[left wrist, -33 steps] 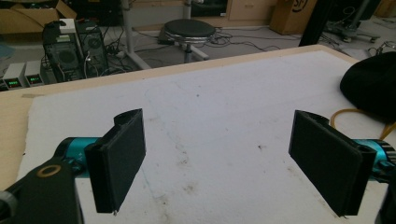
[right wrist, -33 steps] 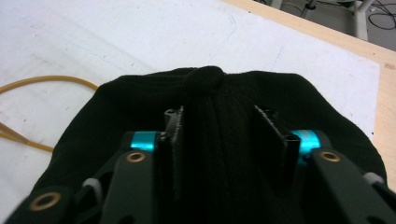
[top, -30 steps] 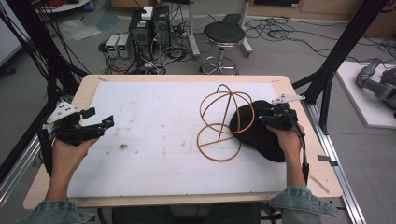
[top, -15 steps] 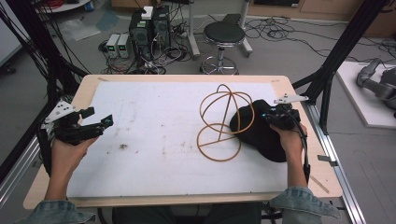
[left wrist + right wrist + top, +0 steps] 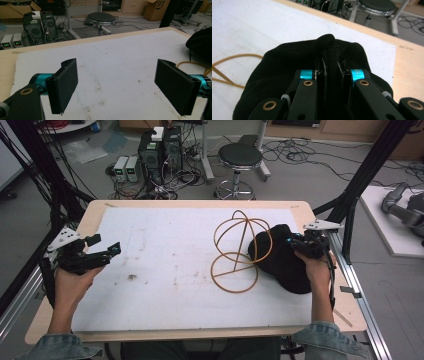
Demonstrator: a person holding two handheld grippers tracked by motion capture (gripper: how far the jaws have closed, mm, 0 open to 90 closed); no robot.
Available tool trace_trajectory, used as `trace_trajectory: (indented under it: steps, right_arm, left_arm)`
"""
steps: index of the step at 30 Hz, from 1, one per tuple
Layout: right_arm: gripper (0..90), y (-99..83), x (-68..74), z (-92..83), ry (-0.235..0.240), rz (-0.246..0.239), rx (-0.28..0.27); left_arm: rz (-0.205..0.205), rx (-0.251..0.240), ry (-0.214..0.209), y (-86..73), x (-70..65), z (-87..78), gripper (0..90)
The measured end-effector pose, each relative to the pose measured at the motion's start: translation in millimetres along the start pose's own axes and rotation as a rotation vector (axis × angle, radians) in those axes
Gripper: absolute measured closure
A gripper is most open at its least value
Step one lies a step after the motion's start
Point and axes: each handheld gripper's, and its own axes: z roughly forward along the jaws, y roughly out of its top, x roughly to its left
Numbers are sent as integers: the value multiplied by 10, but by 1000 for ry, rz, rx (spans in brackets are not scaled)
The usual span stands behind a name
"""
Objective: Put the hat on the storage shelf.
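One bench [image 5: 320,317] carries one white mat [image 5: 165,270], which covers most of its top. Two objects lie on the mat, both toward the right edge of the bench: one black fabric item [image 5: 280,260] and one orange wire frame [image 5: 239,251].

The black fabric item is the larger of the two. It lies just inside the right edge, about midway between the far and near edges. The wire frame stands just beside it on its left, and one of the frame's loops overlaps the fabric's left side in the high view.

Two claws are in use. The right claw [image 5: 295,242] is clamped on a raised fold of the black fabric item [image 5: 329,50]; in the right gripper view the fold is pinched between the two nearly closed jaws. The left claw [image 5: 102,247] is held near the left edge of the bench with its jaws spread wide and nothing between them; the left gripper view shows bare mat [image 5: 117,70] in the gap.

Compared with the frame half a second earlier, both claws, the fabric and the frame occupy the same positions; no shift is discernible.
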Motion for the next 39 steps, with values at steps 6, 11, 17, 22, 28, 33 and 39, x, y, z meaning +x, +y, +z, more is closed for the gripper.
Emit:
trace_trajectory:
  steps: [6,11,17,22,28,33,39]
  right_arm:
    - [824,33,-10,-98,-9,16,-48]
    - [824,81,-13,-217,-17,26,-101]
    - [824,132,-18,-347,-25,23,-161]
    - [824,179,-11,-470,-37,24,-206]
    - [823,197,-67,-652,-53,43,-264]
    - [823,208,-109,-809,-76,42,-310]
    - [823,216,-128,-939,-92,47,-353]
  left_arm:
    - [3,-3,-2,14,-14,-12,192]
    - [4,-5,-1,20,-9,-10,193]
    - [4,-4,-3,18,-12,-10,192]
    - [5,-1,-5,17,-9,-14,193]
    - [4,-3,-5,14,-9,-17,193]
    - [2,-1,-5,9,-12,-12,193]
    - [4,1,-8,8,-11,-9,193]
